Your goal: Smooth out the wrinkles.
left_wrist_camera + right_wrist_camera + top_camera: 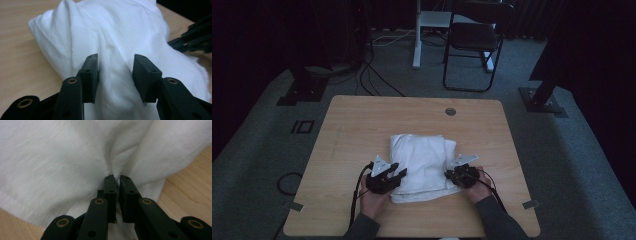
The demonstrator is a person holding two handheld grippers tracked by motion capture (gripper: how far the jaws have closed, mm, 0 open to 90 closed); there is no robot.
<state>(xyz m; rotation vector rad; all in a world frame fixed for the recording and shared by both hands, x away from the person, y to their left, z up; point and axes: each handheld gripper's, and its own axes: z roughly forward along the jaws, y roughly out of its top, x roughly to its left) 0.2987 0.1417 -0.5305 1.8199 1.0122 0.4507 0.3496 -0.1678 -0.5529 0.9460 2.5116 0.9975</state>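
A folded white cloth garment (424,167) lies on the light wooden table (347,150), toward its near edge. The work looks to be mid-fold. The right gripper (116,178) is clamped on a pinch of fabric at the cloth's right side. The left gripper (115,67) is parted, its jaws straddling a ridge of cloth at the near left corner without pressing it. Both hands rest low and point inward. Next, the left jaws probably need to close on that ridge.
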